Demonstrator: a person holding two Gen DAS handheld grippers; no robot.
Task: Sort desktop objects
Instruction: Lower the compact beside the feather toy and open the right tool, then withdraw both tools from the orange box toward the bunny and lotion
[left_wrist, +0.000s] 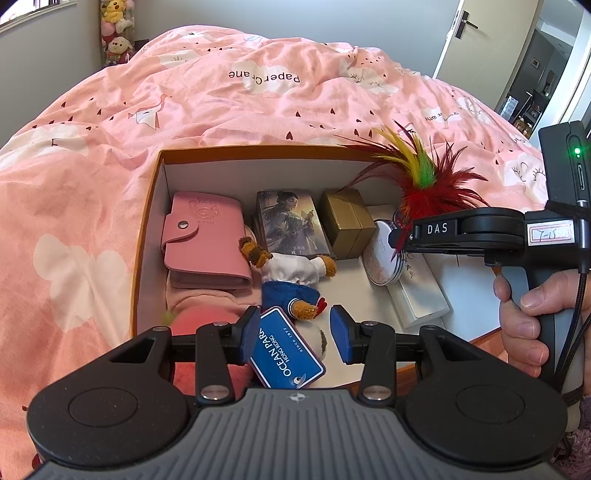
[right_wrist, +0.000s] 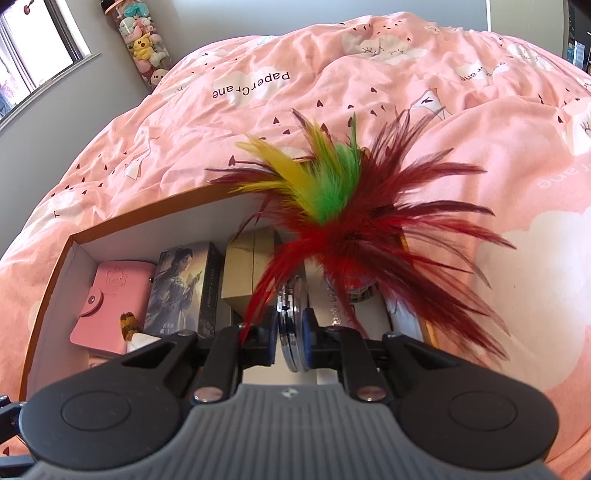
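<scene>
right gripper (right_wrist: 291, 341): clenched on feather shuttlecock (right_wrist: 334, 206) by its metal disc base, plume fanning ahead of fingers, over orange box (left_wrist: 147, 206) | left gripper (left_wrist: 295, 334): released, blue Ocean Park tag (left_wrist: 286, 350) between fingers, plush toy (left_wrist: 291, 280) just ahead

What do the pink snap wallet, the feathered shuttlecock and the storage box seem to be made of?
Pink snap-button wallet: apparently faux leather, matte and embossed, with a metal stud.
Red, yellow and green feathered shuttlecock: dyed feathers, seemingly real, over stacked shiny metal discs clamped between the right gripper fingers.
Orange-edged open box: likely cardboard, with matte white inside walls.
</scene>
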